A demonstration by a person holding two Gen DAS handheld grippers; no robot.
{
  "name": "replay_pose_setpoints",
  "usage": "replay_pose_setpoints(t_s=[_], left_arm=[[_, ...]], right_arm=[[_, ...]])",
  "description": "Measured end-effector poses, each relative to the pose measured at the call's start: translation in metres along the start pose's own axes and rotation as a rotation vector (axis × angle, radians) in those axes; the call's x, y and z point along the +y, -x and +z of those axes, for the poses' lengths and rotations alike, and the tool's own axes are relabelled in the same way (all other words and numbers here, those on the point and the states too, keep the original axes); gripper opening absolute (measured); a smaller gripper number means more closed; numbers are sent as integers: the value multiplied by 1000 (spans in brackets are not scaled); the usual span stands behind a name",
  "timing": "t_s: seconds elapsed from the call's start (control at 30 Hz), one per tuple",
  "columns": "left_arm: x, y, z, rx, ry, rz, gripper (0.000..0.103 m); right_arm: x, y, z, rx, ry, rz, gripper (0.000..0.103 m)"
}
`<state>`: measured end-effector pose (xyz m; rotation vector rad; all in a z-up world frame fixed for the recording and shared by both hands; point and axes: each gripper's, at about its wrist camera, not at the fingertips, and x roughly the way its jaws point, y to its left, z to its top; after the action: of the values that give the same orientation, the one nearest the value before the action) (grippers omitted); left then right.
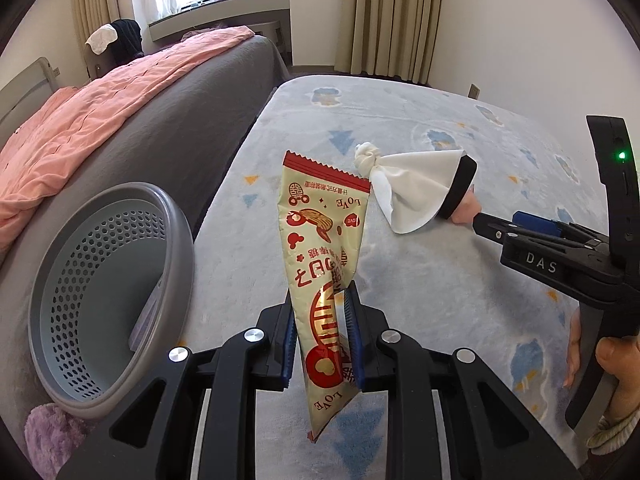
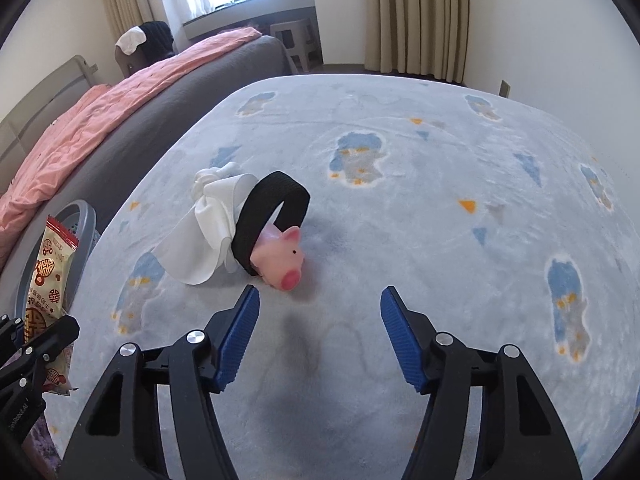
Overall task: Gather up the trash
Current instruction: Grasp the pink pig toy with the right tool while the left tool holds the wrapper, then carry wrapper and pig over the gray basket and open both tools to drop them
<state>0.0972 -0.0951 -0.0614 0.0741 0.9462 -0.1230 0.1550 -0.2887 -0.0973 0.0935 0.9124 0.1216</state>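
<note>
Progress is partial: your left gripper clamps the cream-and-red foil snack wrapper, grey perforated bin beside it; your right gripper, jaws apart, faces the knotted white tissue ahead.

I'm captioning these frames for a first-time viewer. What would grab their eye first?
The red-and-cream snack wrapper hangs pinched in the left tool, beside the grey perforated bin. Ahead of the open right tool, a pink toy pig lies on the pale blue rug, touching a black band and white cloth.
</note>
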Motion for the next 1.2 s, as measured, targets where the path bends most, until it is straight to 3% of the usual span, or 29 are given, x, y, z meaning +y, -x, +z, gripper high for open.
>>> replay_pose_setpoints(t_s=[0.13, 0.3, 0.43, 0.53, 0.9, 1.2], left_arm=[[-2, -2, 0, 2, -7, -4, 21], [-1, -6, 1, 8, -3, 2, 21], [0, -7, 1, 9, -5, 5, 21], [0, -7, 1, 9, -7, 7, 21], [2, 1, -5, -11, -16, -3, 21], [16, 22, -21, -28, -13, -39, 21]], right_arm=[[4, -8, 4, 1, 28, -1, 60], [8, -19, 5, 24, 51, 7, 45], [11, -21, 7, 15, 63, 24, 41], [16, -23, 10, 15, 71, 44, 28], [25, -1, -3, 6, 79, 37, 24], [19, 30, -41, 31, -47, 13, 24]])
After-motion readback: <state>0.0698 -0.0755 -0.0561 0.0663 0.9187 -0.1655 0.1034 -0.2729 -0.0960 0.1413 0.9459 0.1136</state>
